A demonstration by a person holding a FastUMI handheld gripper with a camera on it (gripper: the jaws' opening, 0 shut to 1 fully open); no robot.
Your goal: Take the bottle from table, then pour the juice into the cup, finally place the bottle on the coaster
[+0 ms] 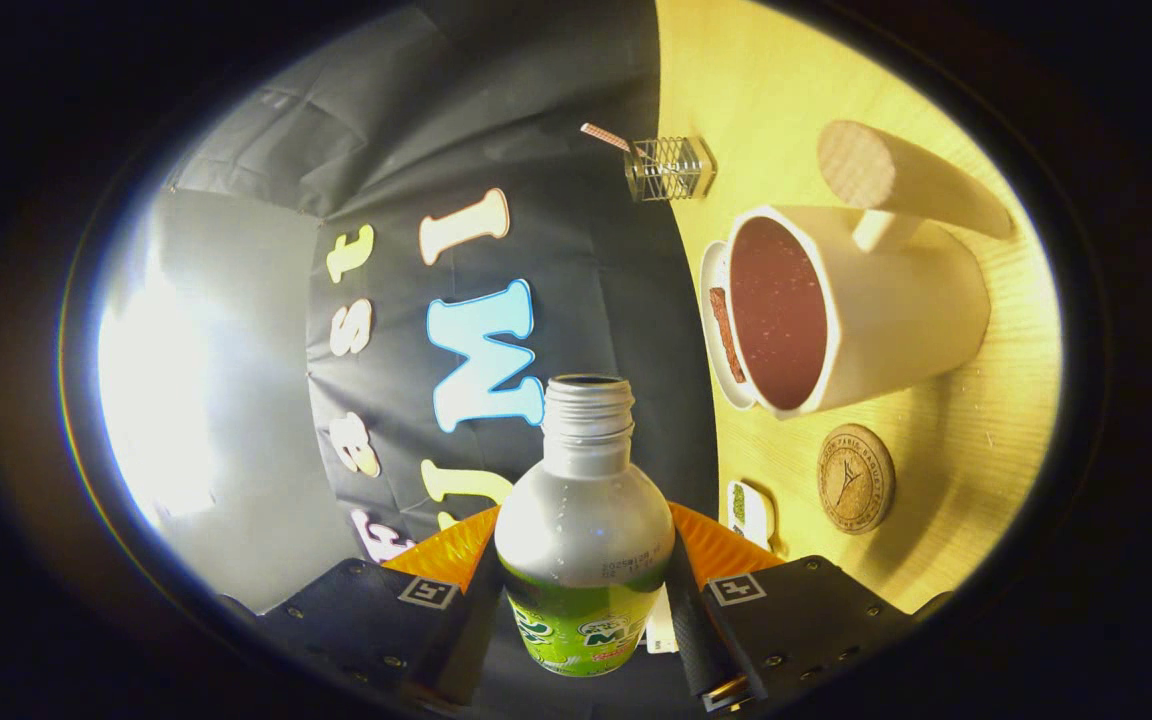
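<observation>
Clamped between the gripper [584, 600] fingers sits the silver, green-labelled, uncapped bottle [584, 530], rolled sideways, seemingly to pour. At two o'clock the white cup [896, 310] already looks full of red juice; the round cork coaster [856, 478] lies at three o'clock.

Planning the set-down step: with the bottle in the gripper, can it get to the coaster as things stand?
Probably yes. The gripper is shut on the bottle, and the round coaster lies bare on the table beyond the fingers, beside the cup and apart from it. Nothing sits on it.
</observation>
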